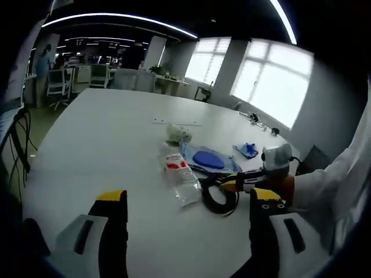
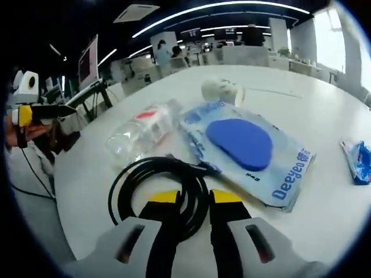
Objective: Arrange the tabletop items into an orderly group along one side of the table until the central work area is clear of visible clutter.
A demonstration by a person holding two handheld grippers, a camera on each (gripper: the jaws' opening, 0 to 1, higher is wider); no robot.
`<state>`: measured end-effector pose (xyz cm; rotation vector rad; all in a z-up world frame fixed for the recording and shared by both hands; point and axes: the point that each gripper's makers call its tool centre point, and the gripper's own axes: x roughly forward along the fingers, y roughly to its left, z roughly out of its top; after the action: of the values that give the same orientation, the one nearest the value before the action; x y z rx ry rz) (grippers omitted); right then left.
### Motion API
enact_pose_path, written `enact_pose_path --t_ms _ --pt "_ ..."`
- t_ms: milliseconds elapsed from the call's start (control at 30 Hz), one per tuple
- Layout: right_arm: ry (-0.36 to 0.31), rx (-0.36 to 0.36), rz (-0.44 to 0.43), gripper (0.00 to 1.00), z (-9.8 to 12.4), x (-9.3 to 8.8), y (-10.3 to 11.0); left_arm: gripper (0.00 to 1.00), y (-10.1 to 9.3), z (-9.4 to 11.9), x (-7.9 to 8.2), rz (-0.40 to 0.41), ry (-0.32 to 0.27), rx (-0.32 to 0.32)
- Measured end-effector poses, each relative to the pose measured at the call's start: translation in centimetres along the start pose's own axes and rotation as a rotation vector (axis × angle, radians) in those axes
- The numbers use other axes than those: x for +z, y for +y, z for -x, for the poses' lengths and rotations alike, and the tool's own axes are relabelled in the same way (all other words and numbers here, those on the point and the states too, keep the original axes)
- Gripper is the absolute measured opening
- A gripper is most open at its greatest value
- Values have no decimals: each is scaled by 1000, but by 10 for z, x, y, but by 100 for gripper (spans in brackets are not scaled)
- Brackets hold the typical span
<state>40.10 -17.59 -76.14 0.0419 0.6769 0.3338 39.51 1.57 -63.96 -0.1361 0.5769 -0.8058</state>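
Observation:
A coiled black cable [image 2: 152,174] lies on the white table [image 2: 324,104], and my right gripper [image 2: 195,198] is shut on the near side of the coil. Beyond it lie a clear plastic bottle [image 2: 139,130] with a red label, on its side, and a blue pad in a printed "Deeyeo" bag [image 2: 249,147]. A crumpled white item [image 2: 220,88] sits further back, and a small blue wrapper [image 2: 359,162] at the right. My left gripper [image 1: 189,197] hovers open in front of the bottle [image 1: 179,171]. The cable [image 1: 217,200] and the right gripper [image 1: 232,185] lie at its right.
A thin white strip [image 1: 177,123] lies further back on the table [image 1: 104,133], and small dark items [image 1: 255,119] near the far edge by the windows. Office chairs [image 1: 58,84] and desks stand beyond. A white sleeve [image 1: 342,179] fills the right side.

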Motion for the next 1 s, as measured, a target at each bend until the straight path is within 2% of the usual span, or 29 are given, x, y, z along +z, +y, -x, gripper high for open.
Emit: enact_pose_path --t_ms 267,1000 --pt "4 -26 -19 7 1 -1 -1 88 -3 0 -3 -2 7 -9" --pt "-19 -14 -121 2 9 1 -2 86 -15 -6 -7 -6 22 -28"
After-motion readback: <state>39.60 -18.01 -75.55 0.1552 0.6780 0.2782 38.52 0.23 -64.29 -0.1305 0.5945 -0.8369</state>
